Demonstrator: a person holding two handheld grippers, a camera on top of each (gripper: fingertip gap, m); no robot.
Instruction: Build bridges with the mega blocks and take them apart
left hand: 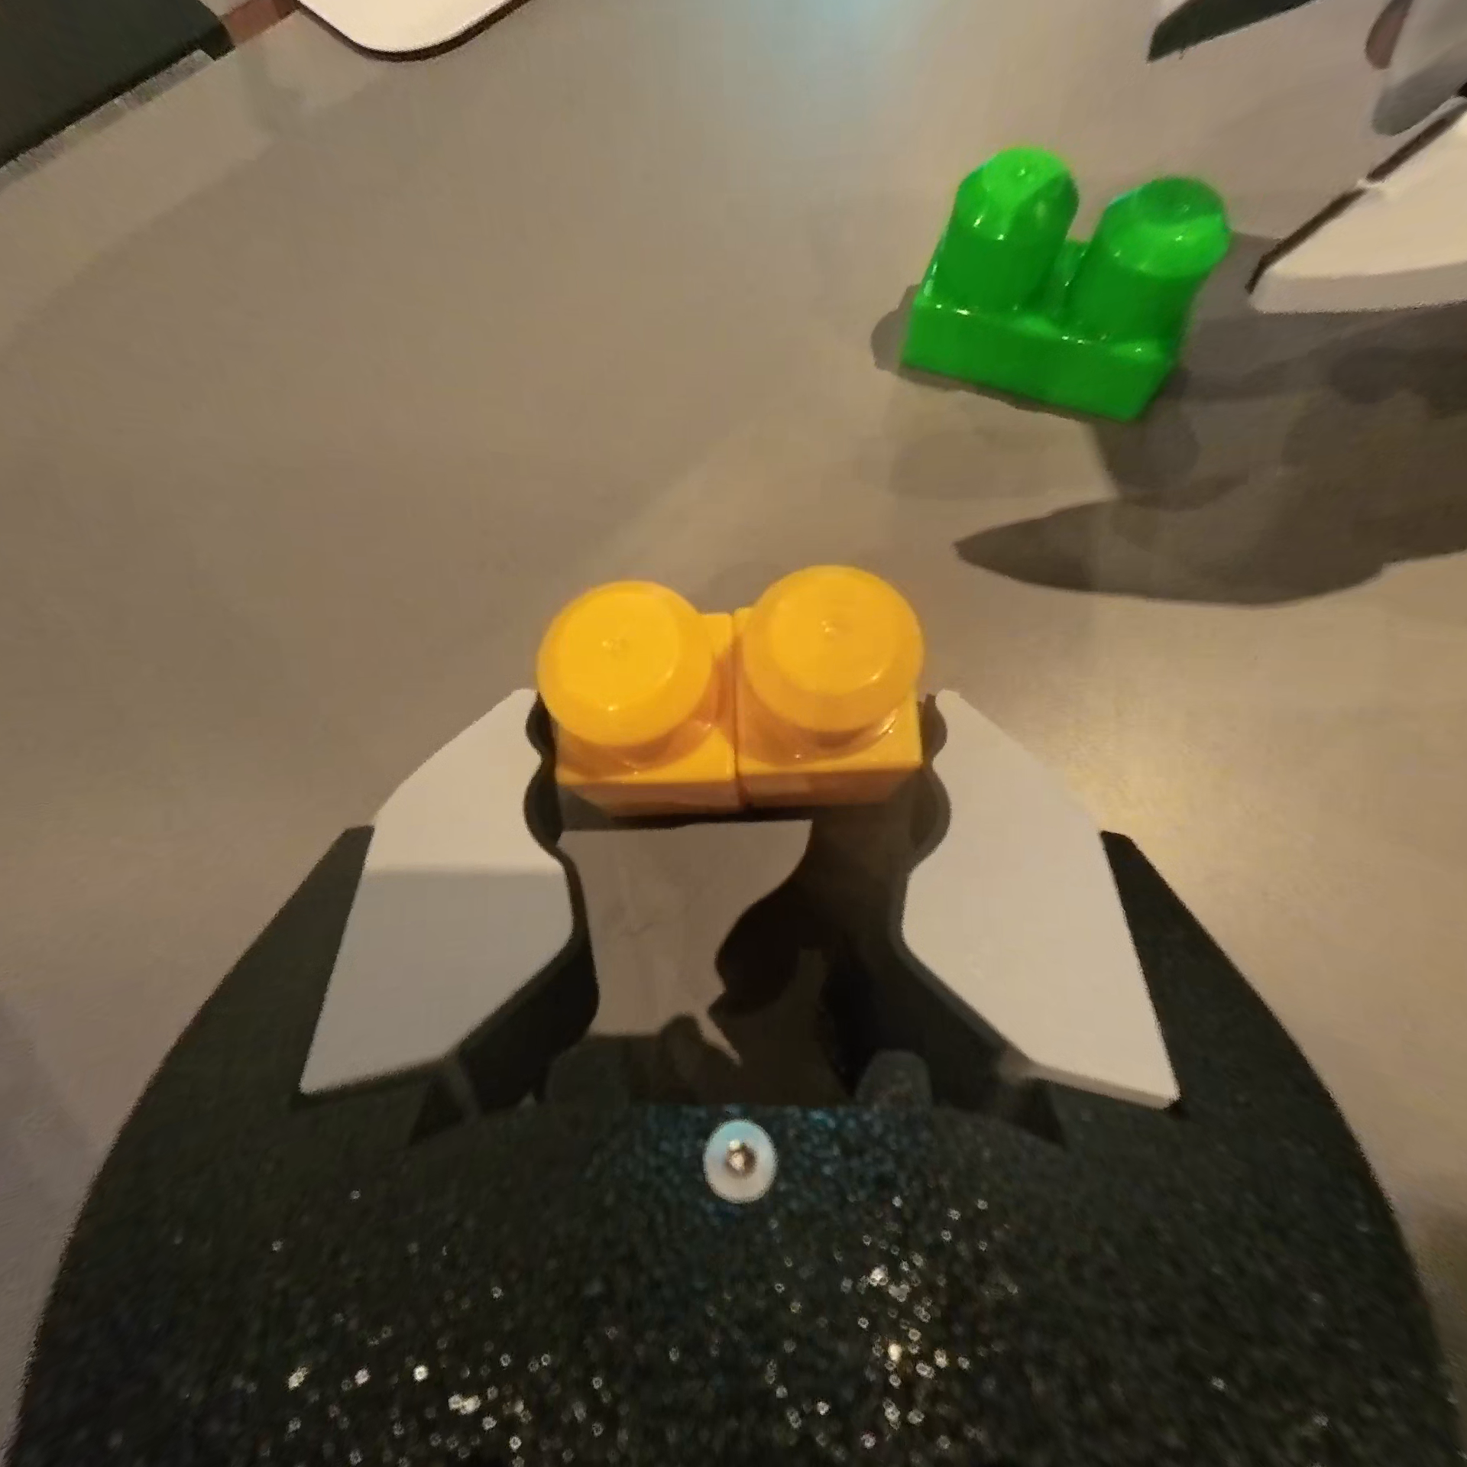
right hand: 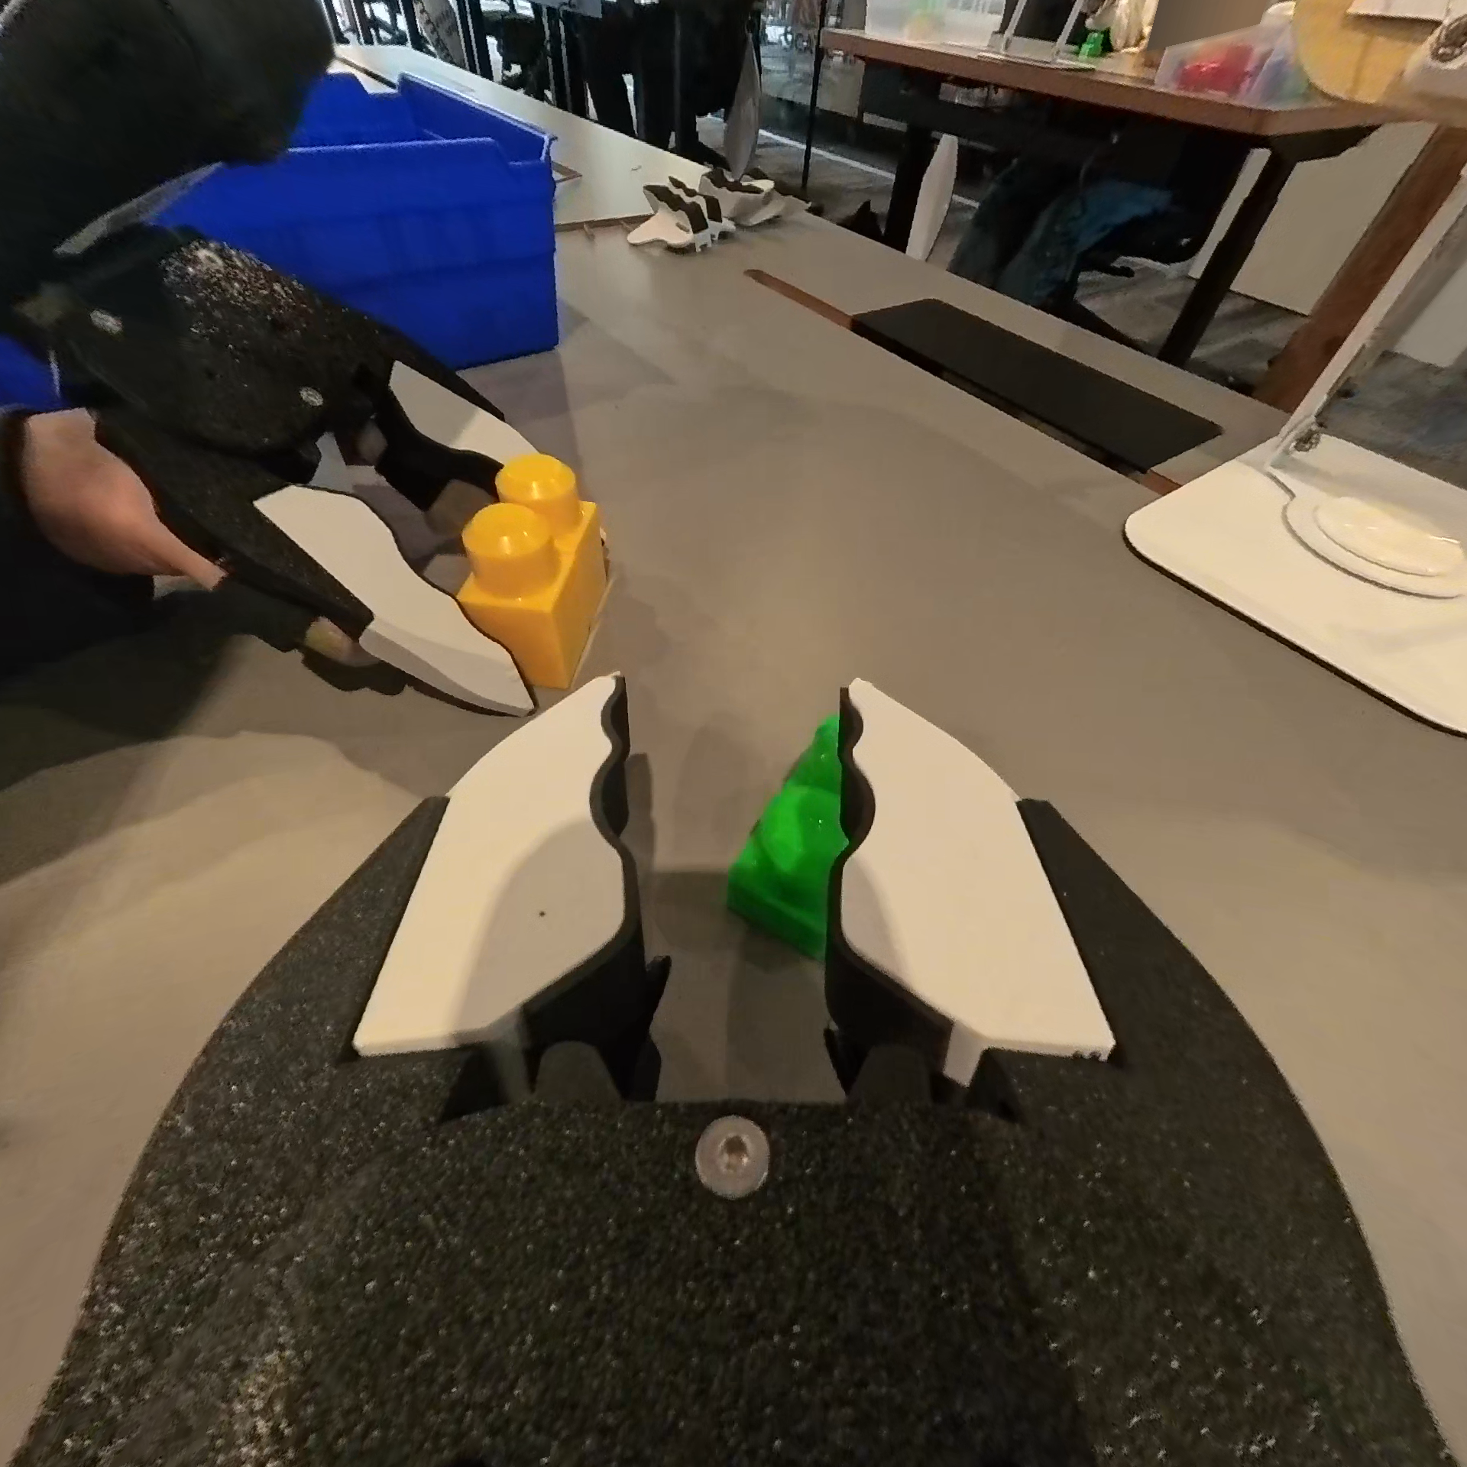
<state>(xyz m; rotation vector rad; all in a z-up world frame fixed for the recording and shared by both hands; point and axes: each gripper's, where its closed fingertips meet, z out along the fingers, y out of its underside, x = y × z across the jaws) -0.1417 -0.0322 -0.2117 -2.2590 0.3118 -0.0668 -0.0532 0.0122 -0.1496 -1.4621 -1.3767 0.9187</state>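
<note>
A yellow two-stud block [left hand: 734, 714] stands on the grey table [left hand: 397, 357], studs up, with a seam down its middle. My left gripper [left hand: 738, 698] is shut on it, one finger against each short side. The right wrist view shows this gripper [right hand: 564, 627] and the yellow block [right hand: 540, 579] at the left, with the block's base on the table. A green two-stud block [left hand: 1056, 309] stands farther right. My right gripper [right hand: 732, 687] is open and low over the table. The green block [right hand: 786, 841] sits between its fingers, close to the right finger, which hides part of it.
A blue bin [right hand: 444, 214] stands behind the left gripper. A white base plate with a stand [right hand: 1270, 571] lies at the right, a black mat [right hand: 1032, 373] behind it. Spare white finger parts [right hand: 706, 206] lie at the back. A hand [right hand: 87, 508] holds the left gripper.
</note>
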